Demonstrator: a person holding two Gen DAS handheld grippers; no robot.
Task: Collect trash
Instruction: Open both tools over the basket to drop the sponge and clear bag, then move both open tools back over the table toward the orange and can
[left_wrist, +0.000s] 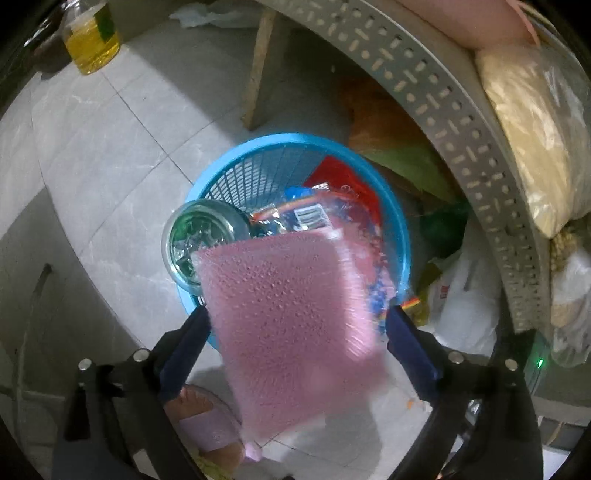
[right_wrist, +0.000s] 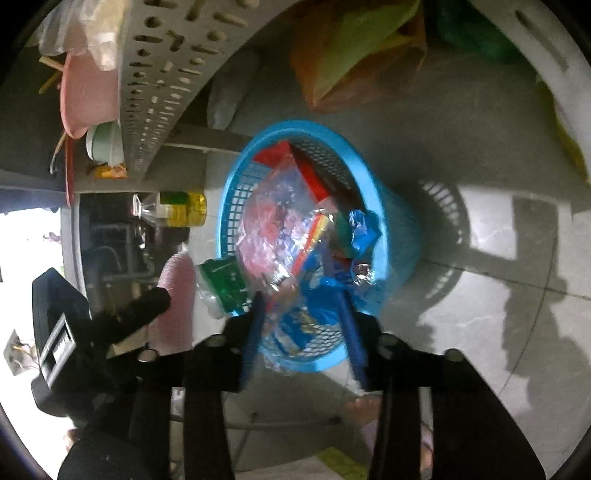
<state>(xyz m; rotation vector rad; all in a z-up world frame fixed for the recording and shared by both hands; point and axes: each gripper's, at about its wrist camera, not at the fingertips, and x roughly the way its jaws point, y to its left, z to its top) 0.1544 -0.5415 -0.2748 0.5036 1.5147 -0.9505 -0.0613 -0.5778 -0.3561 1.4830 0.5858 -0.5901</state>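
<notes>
A blue basket is seen straight ahead of the left gripper, down on the tiled floor, and it's pretty stuffed already. Packed inside: a red pack against the far wall, crinkly clear wrappers with blue and red print in the middle, and a clear bottle with a green label leaning over the rim on the gripper's left side.

A pink sheet is caught between the left gripper's blue fingers, over the near rim of the basket. The jaws are spread wide, with a gap visible on both sides of the sheet, so it's not being pinched. It's blurred.

From the right gripper the same basket is seen just ahead of the tips. The same heap is visible: red pack at the far side, clear wrappers in the middle, a crumpled blue bag toward the right, the green-label bottle hanging out on the left. The right jaws are held partly apart. A blue printed wrapper sits between the fingers at the near rim; whether it's touched can't be told, too blurry.

Off to the left gripper's far left, a bottle of yellow liquid is parked on the floor. A grey perforated shelf curves past on the right, with plastic bags piled beneath.
</notes>
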